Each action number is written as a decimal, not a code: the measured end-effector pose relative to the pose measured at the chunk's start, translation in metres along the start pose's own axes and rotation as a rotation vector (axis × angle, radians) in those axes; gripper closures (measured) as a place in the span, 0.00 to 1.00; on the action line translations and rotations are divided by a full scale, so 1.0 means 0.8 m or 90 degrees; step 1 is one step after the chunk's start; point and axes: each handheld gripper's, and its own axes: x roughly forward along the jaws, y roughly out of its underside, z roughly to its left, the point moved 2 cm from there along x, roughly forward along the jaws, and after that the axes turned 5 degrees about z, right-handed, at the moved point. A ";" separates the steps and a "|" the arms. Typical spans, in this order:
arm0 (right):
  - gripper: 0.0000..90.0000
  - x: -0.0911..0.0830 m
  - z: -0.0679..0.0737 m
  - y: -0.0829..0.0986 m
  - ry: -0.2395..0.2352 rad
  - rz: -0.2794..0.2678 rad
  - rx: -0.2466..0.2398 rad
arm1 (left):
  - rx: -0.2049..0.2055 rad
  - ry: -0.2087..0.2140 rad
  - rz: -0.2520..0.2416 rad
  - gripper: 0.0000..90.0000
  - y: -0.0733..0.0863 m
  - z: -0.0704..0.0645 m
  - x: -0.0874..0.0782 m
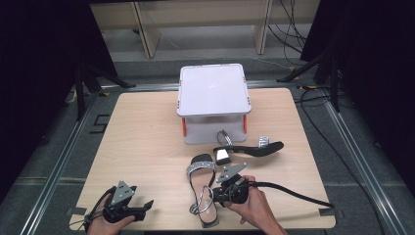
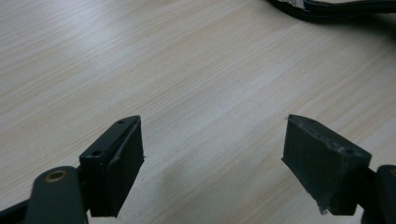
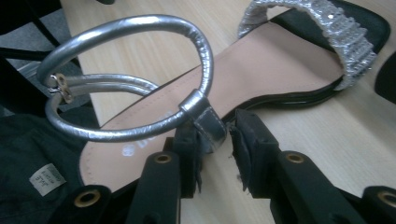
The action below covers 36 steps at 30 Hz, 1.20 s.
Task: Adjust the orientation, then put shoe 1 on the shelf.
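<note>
Seen from above, a light wooden table (image 1: 147, 127) carries a white lidded box (image 1: 213, 103) at its far middle, and everything else is placed here relative to that box. Well to the near left of the box, close to the table's front edge, a hand holds the left gripper (image 1: 142, 205) low over bare wood; in the left gripper view its two black jaws stand wide apart with nothing between them, and the left gripper (image 2: 212, 154) touches no object. Straight in front of the box, nearer the person, lies a sandal (image 1: 203, 188) with a tan insole, a sparkling silver toe band and a looped silver ankle strap, its toe pointing toward the box. At the sandal's right side, the right gripper (image 1: 214, 195) is held by the other hand, a black cable trailing away to the right. In the right gripper view the right gripper (image 3: 217, 140) has its jaws drawn nearly together around the silver strap tab (image 3: 205, 119) at the sandal's (image 3: 261, 70) edge, the left pad pressing the tab while a slim gap shows beside the right pad. Just in front of the box and slightly to its right, a second sandal (image 1: 247, 148) lies on its side, apart from both grippers.
</note>
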 end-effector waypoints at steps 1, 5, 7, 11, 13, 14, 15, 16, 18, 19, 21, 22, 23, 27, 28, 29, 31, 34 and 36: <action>0.85 0.000 0.000 -0.001 -0.001 -0.004 -0.007 | 0.004 -0.011 0.007 0.22 -0.001 0.001 0.001; 0.89 -0.003 -0.002 -0.001 -0.002 0.014 -0.008 | 0.004 -0.006 0.015 0.22 -0.001 0.000 0.002; 0.89 -0.005 -0.002 -0.001 0.007 0.023 0.003 | 0.002 -0.002 0.012 0.22 -0.002 0.000 0.002; 0.90 -0.006 -0.004 -0.002 -0.010 0.025 -0.015 | 0.004 0.000 0.014 0.22 -0.002 0.000 0.002; 0.90 -0.008 -0.005 -0.002 -0.008 0.033 -0.011 | 0.002 0.000 0.011 0.22 -0.002 0.000 0.002; 0.91 -0.008 -0.006 -0.003 -0.007 0.034 -0.008 | 0.007 -0.006 0.007 0.22 -0.002 0.000 0.001; 0.91 -0.010 -0.006 -0.003 -0.006 0.038 0.001 | 0.008 -0.003 0.009 0.22 -0.002 0.000 0.001; 0.91 -0.010 -0.005 -0.003 -0.007 0.045 0.013 | 0.008 -0.003 0.009 0.22 -0.002 0.001 0.001; 0.91 -0.011 -0.007 -0.007 -0.003 0.041 -0.015 | 0.005 -0.001 0.007 0.22 -0.002 0.001 0.001; 0.91 -0.011 -0.006 -0.010 0.002 0.042 -0.021 | 0.007 -0.002 0.008 0.22 -0.002 0.001 0.001; 0.92 -0.013 -0.005 -0.015 0.000 0.053 -0.030 | 0.006 -0.003 0.008 0.22 -0.002 0.000 0.001; 0.92 -0.014 -0.005 -0.018 -0.007 0.051 -0.029 | -0.001 -0.001 0.004 0.22 -0.002 -0.001 0.002; 0.92 -0.017 -0.004 -0.021 -0.016 0.054 -0.025 | 0.002 -0.002 0.006 0.22 -0.002 0.000 0.001; 0.93 -0.029 -0.003 -0.038 -0.033 0.057 -0.020 | 0.003 -0.002 0.006 0.22 -0.002 0.001 0.001; 0.93 -0.031 -0.004 -0.042 -0.034 0.053 -0.025 | 0.002 0.000 0.002 0.22 -0.002 0.000 0.001; 0.93 -0.036 -0.004 -0.050 -0.038 0.054 -0.028 | 0.008 -0.006 0.004 0.22 -0.003 0.001 0.000; 0.94 -0.043 -0.005 -0.060 -0.041 0.053 -0.025 | 0.005 -0.003 0.002 0.22 -0.002 0.001 0.000; 0.96 -0.054 -0.008 -0.077 -0.041 0.054 -0.033 | 0.007 -0.003 0.003 0.22 -0.002 0.001 0.000; 0.97 -0.063 -0.010 -0.089 -0.049 0.055 -0.037 | 0.008 -0.004 0.004 0.22 -0.002 0.001 0.000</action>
